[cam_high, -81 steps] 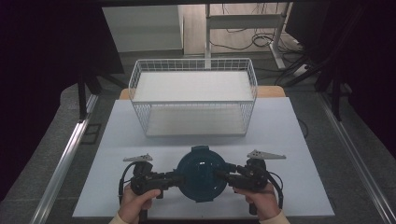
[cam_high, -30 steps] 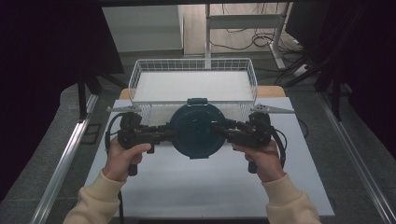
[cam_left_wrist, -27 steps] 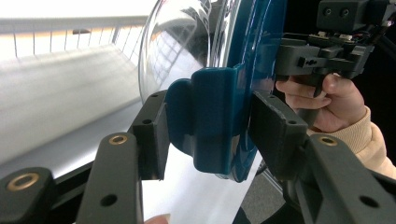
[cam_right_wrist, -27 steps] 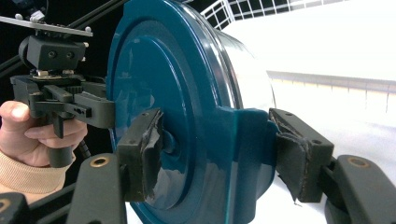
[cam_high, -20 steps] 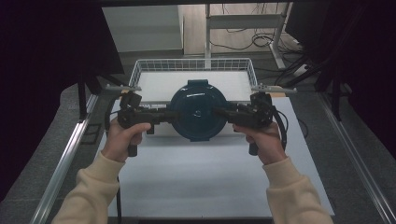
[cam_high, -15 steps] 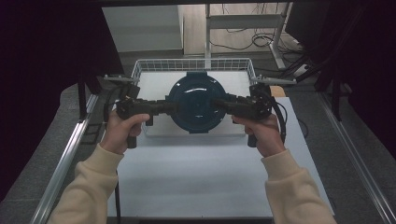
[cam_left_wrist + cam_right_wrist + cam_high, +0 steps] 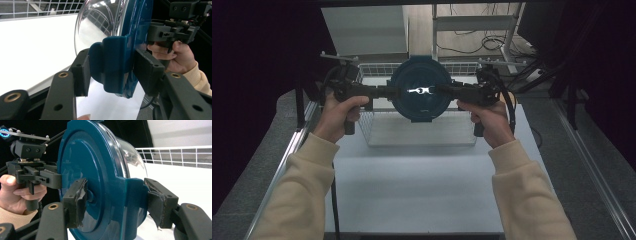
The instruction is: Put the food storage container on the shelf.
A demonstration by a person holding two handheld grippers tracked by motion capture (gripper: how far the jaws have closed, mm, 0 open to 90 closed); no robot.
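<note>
Round dark-blue plastic container with a blue lid and a clear domed bowl (image 7: pixel 420 91) is held up in the air between both grippers, over the near part of a white wire basket (image 7: pixel 420 131) that sits on the white tabletop (image 7: pixel 412 185). In the high view the container stands on edge, its flat blue lid face toward the camera with a bright glare spot at the centre, a small tab at its top and bottom. Left gripper (image 7: pixel 384 91) comes in from the left, its jaws clamped on the container's left rim; left hand (image 7: pixel 336 116) grips the handle below. Right gripper (image 7: pixel 446 91) comes in from the right, jaws closed on the right rim; right hand (image 7: pixel 490 119) wraps its handle. Cream sleeves (image 7: pixel 294 197) run down to the bottom edge. Left gripper view: black jaws pinch a blue side latch tab (image 7: pixel 115 65) of the container, one pad on the bowl side, one on the lid side; the clear dome (image 7: pixel 100 26) reflects the basket grid, and the other gripper with its hand (image 7: pixel 178 53) shows farther off at right. Right gripper view: worn black pads squeeze the opposite blue latch (image 7: pixel 131 205), lid face at left, dome at right, white basket rim (image 7: pixel 175 153) behind. Dark surroundings, cables on the floor at back (image 7: pixel 482 45).
</note>
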